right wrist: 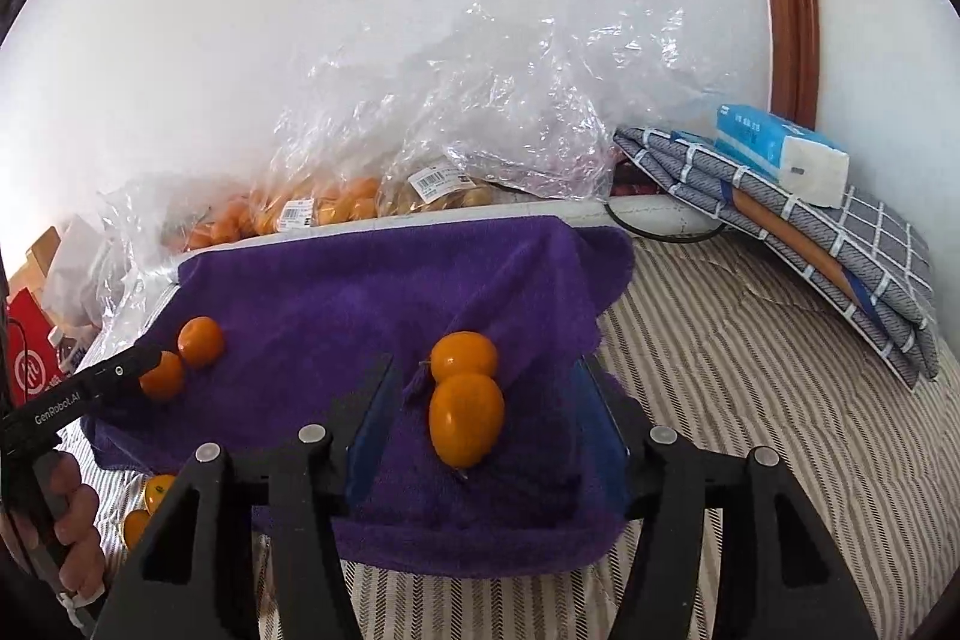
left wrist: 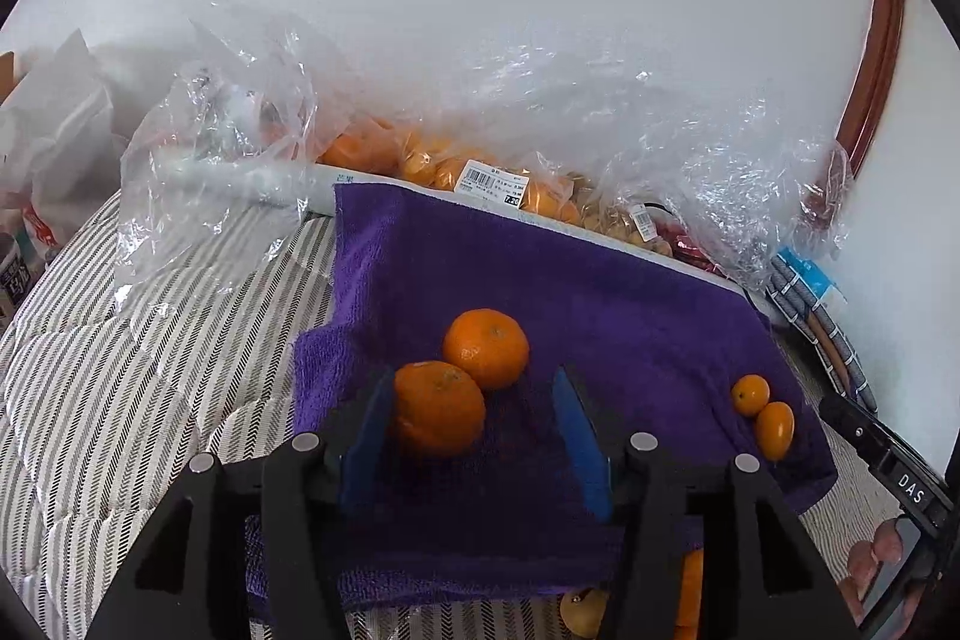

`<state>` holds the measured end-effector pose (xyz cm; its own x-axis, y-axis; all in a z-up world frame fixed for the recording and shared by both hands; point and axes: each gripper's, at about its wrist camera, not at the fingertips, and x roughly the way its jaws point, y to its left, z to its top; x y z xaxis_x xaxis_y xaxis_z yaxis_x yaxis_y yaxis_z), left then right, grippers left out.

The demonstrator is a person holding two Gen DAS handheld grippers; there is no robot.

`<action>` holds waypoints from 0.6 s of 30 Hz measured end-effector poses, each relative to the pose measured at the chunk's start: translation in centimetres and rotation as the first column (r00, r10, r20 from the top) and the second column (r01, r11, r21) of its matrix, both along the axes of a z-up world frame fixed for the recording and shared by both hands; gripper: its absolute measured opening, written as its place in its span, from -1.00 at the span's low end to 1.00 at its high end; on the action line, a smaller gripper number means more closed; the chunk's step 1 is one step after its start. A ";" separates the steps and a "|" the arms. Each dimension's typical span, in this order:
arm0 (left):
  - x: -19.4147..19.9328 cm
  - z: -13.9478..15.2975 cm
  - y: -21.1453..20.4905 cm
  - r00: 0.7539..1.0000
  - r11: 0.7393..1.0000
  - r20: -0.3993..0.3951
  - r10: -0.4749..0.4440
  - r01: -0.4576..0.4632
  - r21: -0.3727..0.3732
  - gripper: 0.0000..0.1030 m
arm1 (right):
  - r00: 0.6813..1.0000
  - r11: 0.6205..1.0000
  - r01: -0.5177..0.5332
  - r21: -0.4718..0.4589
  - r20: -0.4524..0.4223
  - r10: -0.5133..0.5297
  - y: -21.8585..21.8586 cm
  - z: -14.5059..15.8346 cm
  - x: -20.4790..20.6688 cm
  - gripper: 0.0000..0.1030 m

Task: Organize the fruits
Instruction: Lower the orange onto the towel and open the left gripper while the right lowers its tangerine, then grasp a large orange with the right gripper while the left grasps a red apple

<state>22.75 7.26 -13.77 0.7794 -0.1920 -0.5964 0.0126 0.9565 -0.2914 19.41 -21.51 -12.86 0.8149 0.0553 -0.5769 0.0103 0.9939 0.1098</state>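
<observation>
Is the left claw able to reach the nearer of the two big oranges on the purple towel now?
Probably yes. The left claw is open, and the nearer orange already lies between its fingers on the purple towel, against the left finger. Nothing blocks it; the second orange touches it from behind.

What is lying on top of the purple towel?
On the purple towel lie two mandarins touching each other, and two smaller smooth orange fruits, also touching. What the towel covers underneath cannot be seen.
</observation>
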 end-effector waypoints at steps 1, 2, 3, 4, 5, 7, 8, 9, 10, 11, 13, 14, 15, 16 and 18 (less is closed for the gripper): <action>-0.2 0.1 0.1 1.000 1.000 0.009 0.001 -0.001 -0.012 0.02 | 1.000 1.000 0.017 0.003 0.011 -0.017 -0.1 0.3 -0.6 0.13; -0.4 0.2 0.3 1.000 1.000 0.018 0.005 -0.004 -0.026 0.02 | 0.999 0.999 0.041 -0.005 0.016 -0.041 -0.2 0.6 -1.1 0.13; -0.5 0.3 0.3 1.000 0.999 0.022 0.009 -0.008 -0.034 0.02 | 0.998 0.998 0.064 -0.019 0.012 -0.064 -0.2 0.8 -1.5 0.13; -0.6 0.3 0.3 1.000 0.999 0.025 0.014 -0.013 -0.037 0.02 | 0.996 0.996 0.085 -0.025 0.010 -0.085 -0.3 1.0 -2.0 0.13; -0.8 0.4 0.1 1.000 1.000 0.029 0.013 -0.012 -0.026 0.02 | 0.996 0.996 0.087 -0.016 0.002 -0.087 -0.4 1.1 -2.5 0.13; -1.3 0.8 -0.5 0.999 1.000 0.044 -0.003 0.003 0.009 0.02 | 0.997 0.997 0.079 0.028 -0.031 -0.078 -0.9 1.1 -3.3 0.13; -1.8 1.2 -0.7 0.998 1.000 0.062 -0.011 0.010 0.028 0.02 | 0.996 0.996 0.076 0.056 -0.049 -0.073 -1.2 1.1 -3.7 0.13; -2.1 1.6 -0.9 0.997 0.999 0.080 -0.016 0.012 0.043 0.02 | 0.996 0.994 0.071 0.079 -0.057 -0.067 -1.3 1.0 -4.2 0.13; -2.5 2.1 -1.1 0.995 0.998 0.093 -0.019 0.014 0.056 0.02 | 0.997 0.994 0.063 0.086 -0.060 -0.058 -1.2 1.0 -4.6 0.13; -2.8 2.6 -1.1 0.995 0.998 0.095 -0.025 0.019 0.064 0.02 | 0.996 0.995 0.061 0.076 -0.062 -0.056 -1.1 1.2 -5.1 0.13; -3.4 3.3 -0.9 0.997 0.998 0.066 -0.034 0.031 0.049 0.02 | 0.997 0.997 0.057 0.042 -0.063 -0.054 -0.5 1.5 -6.0 0.13; -3.9 3.5 -0.7 0.998 0.999 0.050 -0.040 0.039 0.036 0.02 | 0.997 0.998 0.051 0.029 -0.060 -0.049 -0.1 1.7 -6.5 0.13; -4.3 3.5 -0.5 0.998 0.999 0.036 -0.045 0.044 0.030 0.02 | 0.998 0.999 0.039 0.026 -0.054 -0.038 0.2 1.9 -7.0 0.13; -5.0 3.4 -0.3 0.998 0.998 0.026 -0.051 0.050 0.032 0.02 | 0.998 0.999 0.023 0.025 -0.052 -0.022 0.6 2.0 -7.4 0.13; -6.2 3.0 0.2 0.999 0.997 -0.002 -0.051 0.051 0.065 0.02 | 0.997 1.000 -0.022 0.018 -0.072 0.024 1.7 2.0 -7.9 0.13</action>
<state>16.57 7.48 -10.80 0.7697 -0.1920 -0.6088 0.0617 0.9716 -0.2284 11.48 -19.85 -10.89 0.7695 0.0842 -0.6331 -0.0040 0.9919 0.1271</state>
